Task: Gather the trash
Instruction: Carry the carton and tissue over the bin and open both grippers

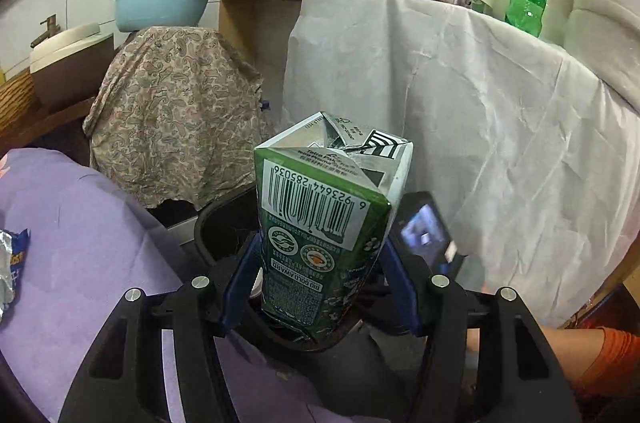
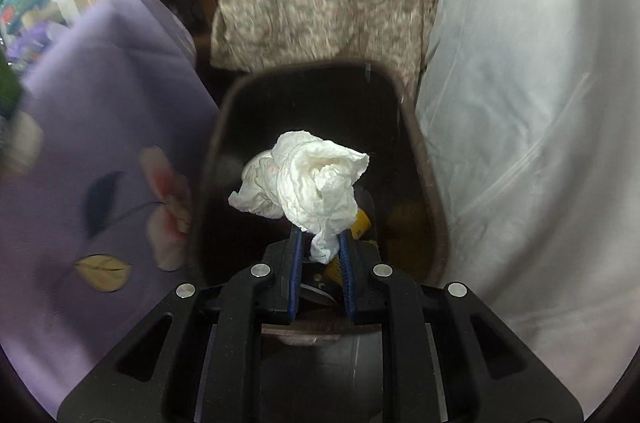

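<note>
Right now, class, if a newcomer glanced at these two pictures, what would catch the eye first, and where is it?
First, the green drink carton, barcode side up, clamped in the left tongs above the dark trash bin. Next, the crumpled white tissue pinched in the right tongs, hanging directly over the bin's open mouth, between purple floral cloth and white sheet.

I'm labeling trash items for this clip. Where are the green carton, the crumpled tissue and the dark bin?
green carton (image 1: 320, 223): left wrist view, on its barcode panel.
crumpled tissue (image 2: 312, 183): right wrist view, middle of the wad.
dark bin (image 2: 430, 183): right wrist view, on its right rim.
</note>
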Tool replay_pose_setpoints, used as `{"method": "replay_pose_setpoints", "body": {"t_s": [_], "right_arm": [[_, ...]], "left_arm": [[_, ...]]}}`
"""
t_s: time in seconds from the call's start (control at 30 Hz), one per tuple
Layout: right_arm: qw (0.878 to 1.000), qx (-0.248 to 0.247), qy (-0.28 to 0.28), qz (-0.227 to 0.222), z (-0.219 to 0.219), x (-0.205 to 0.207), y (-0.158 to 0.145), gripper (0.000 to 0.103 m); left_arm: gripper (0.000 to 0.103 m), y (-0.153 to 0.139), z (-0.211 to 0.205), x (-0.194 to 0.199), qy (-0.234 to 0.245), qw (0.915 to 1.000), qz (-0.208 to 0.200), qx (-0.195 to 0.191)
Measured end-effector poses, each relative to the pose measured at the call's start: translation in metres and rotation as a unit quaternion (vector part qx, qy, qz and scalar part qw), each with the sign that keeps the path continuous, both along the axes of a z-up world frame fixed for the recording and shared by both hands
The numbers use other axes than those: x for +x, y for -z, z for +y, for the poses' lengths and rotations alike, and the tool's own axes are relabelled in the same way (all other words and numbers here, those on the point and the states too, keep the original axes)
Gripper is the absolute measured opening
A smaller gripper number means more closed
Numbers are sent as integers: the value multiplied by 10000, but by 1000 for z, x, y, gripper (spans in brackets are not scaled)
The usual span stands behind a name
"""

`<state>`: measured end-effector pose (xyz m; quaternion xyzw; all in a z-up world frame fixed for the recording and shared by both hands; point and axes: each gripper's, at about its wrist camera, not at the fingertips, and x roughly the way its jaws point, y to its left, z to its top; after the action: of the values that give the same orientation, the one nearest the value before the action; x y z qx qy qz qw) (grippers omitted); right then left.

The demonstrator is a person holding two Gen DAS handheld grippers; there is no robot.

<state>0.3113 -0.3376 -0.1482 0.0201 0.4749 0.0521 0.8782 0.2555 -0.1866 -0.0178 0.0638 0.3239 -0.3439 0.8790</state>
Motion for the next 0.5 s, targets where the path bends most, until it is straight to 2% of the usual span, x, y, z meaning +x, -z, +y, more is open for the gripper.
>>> {"method": "replay_pose_setpoints", "body": {"t_s": [0.27, 0.33, 0.4, 0.5], "right_arm": [[9985, -178, -11, 511, 10, 29, 47, 18], [9981, -240, 32, 575, 10, 31, 53, 23], [9981, -244, 64, 559, 10, 30, 54, 39], [9985, -223, 73, 486, 9, 26, 54, 42]], "left_arm": [[59, 15, -10, 11, -15, 9998, 186, 115], [59, 18, -11, 14, -37, 9997, 228, 125], [59, 21, -13, 18, -72, 9995, 259, 153], [59, 24, -13, 25, -132, 9991, 393, 132]]}}
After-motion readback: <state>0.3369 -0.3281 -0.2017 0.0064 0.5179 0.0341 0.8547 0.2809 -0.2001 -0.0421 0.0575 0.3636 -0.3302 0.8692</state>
